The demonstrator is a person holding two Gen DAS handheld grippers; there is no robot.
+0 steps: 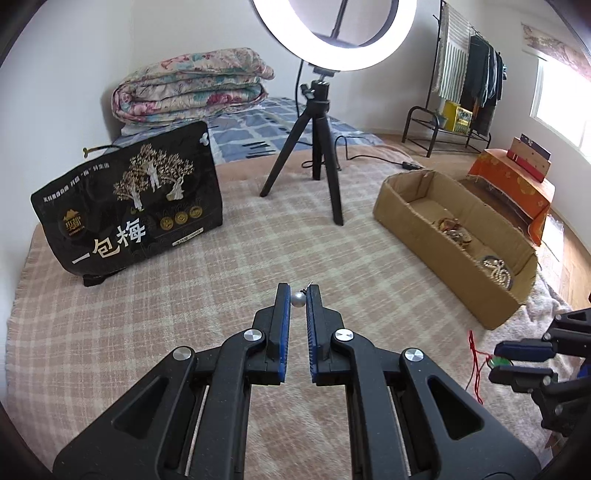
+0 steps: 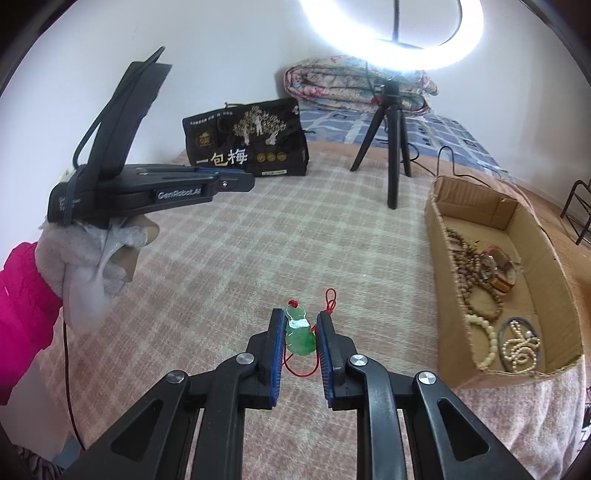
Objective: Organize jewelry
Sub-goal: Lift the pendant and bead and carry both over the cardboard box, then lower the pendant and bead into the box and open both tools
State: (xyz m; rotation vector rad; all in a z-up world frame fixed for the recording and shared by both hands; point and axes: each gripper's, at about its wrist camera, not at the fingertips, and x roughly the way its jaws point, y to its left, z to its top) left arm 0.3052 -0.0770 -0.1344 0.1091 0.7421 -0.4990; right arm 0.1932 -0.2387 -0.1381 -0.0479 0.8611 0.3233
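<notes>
The left claw is pinched shut on a silver pearl earring, right at its tips, so the small bead stays visible and clear of the bed's checked blanket. The right claw clamps a green jade pendant by its flat sides, red cord trailing. Both are held above the blanket, probably bound for the cardboard box along the bed's right edge, where beads and pearls already lie.

Ring light on black tripod, black plum snack bag, folded floral quilt, clothes rack
</notes>
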